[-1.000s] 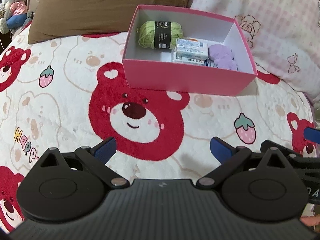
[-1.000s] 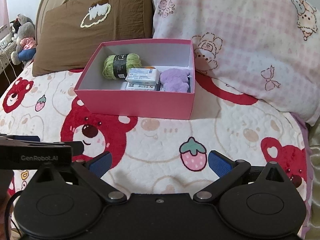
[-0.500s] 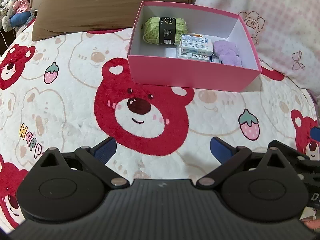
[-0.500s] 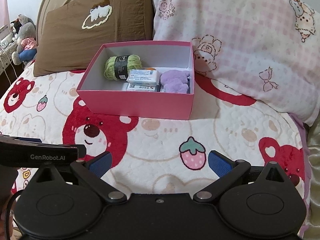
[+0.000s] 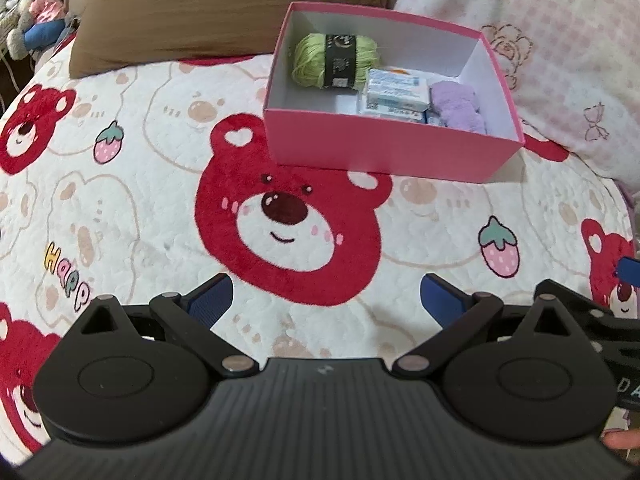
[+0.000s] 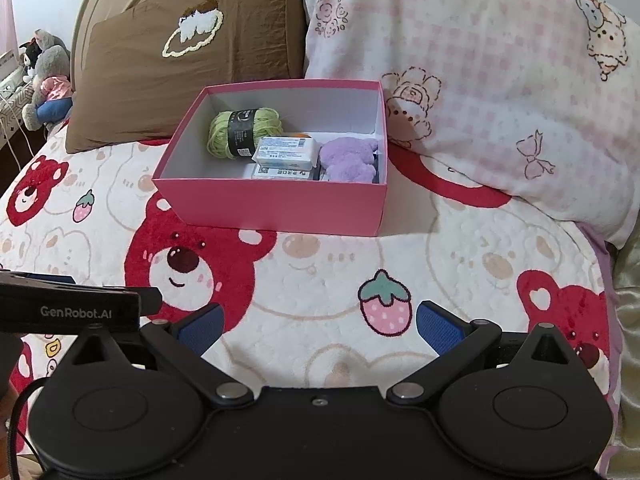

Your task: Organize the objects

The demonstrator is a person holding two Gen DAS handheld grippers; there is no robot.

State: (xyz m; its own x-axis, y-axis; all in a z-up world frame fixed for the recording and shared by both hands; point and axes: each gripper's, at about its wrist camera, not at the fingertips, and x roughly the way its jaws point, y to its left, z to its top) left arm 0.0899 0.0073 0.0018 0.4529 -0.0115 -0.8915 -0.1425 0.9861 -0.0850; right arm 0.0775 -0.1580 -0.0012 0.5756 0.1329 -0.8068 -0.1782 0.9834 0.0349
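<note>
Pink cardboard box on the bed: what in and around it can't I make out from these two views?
- Orange item: right wrist view, mostly hidden behind the white-and-blue packets.
- Lower packet: near wall of the pink cardboard box cuts it off.
- Packet print: too small in both views.
- Dark item beside the purple fluffy toy: only a sliver shows.
- Box floor under the green yarn ball: covered.

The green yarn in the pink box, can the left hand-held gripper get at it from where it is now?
Probably yes. The yarn lies uncovered in the open-topped box, with bare floor beside it. The left hand-held gripper is open and empty, with only bedspread between, though it must clear the box's near wall.
</note>
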